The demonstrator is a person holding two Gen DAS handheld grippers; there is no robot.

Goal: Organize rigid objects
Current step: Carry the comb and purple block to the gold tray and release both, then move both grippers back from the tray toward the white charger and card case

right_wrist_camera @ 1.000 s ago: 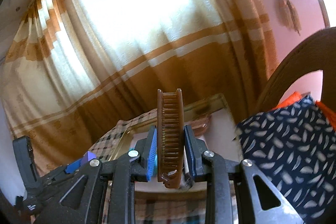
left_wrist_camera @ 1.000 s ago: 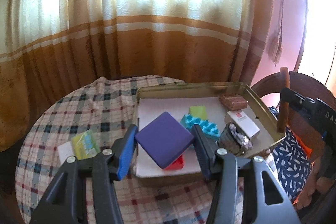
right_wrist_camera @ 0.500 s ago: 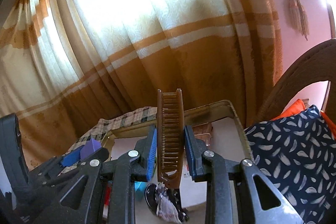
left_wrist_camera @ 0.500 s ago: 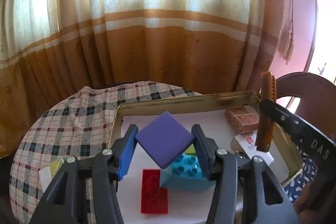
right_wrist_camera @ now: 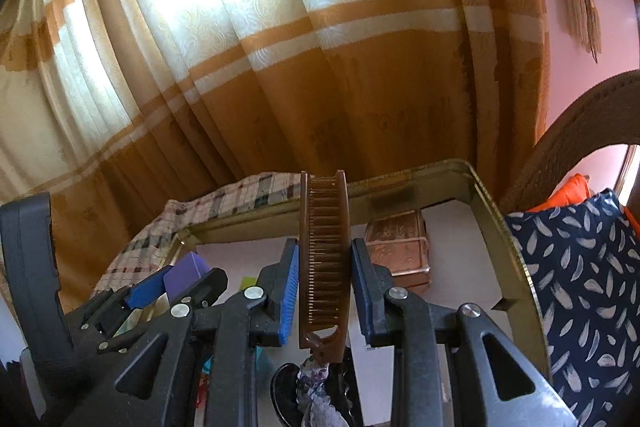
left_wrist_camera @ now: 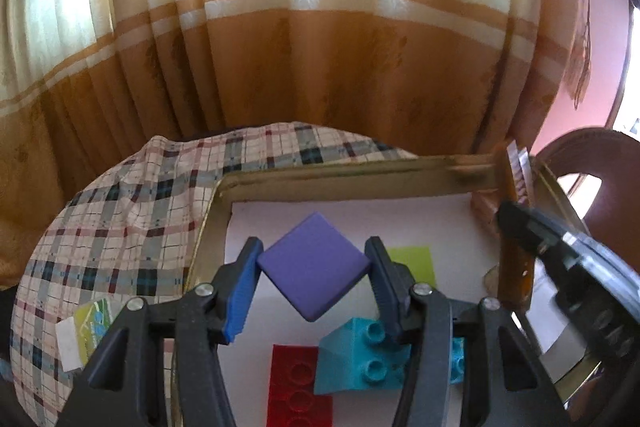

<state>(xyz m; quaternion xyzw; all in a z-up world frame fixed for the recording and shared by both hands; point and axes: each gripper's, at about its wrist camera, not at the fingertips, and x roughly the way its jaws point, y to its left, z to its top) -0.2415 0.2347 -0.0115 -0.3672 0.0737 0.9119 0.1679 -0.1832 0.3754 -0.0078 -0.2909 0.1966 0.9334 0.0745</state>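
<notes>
**Purple block and brown comb held over the gold tray**

Purple and matte, a flat square foam-like block [left_wrist_camera: 313,264] sits at the centre of the left wrist view, turned corner-up like a diamond and clamped at its two side corners by the left gripper [left_wrist_camera: 313,275]; the jaws stand partly open, as wide as the block. The block hangs above the white paper lining of a shallow gold-coloured metal tray [left_wrist_camera: 336,173]. Under it, at the lower centre of the frame, lie a red studded plastic brick [left_wrist_camera: 298,385] and, touching its right edge, a teal studded plastic brick [left_wrist_camera: 360,361]. A lime-green flat square [left_wrist_camera: 412,261] lies on the paper just right of the block.

In the right wrist view the right gripper [right_wrist_camera: 324,285] is closed on a brown plastic folding comb [right_wrist_camera: 325,259], which stands upright between the blue pads with its teeth facing the camera. The same comb shows at the right edge of the left view, over the tray's far right corner. Behind the comb, in the tray's far part, rests a copper-coloured rectangular box [right_wrist_camera: 398,245]. A dark hair clip with patterned fabric [right_wrist_camera: 316,393] shows at the bottom centre.

The tray rests on a plaid tablecloth [left_wrist_camera: 132,215], where a small green-and-white packet [left_wrist_camera: 86,327] lies at lower left. Orange-and-cream striped curtains [left_wrist_camera: 304,27] fill the upper frame; a navy feather-print cushion [right_wrist_camera: 580,287] sits at the right.
</notes>
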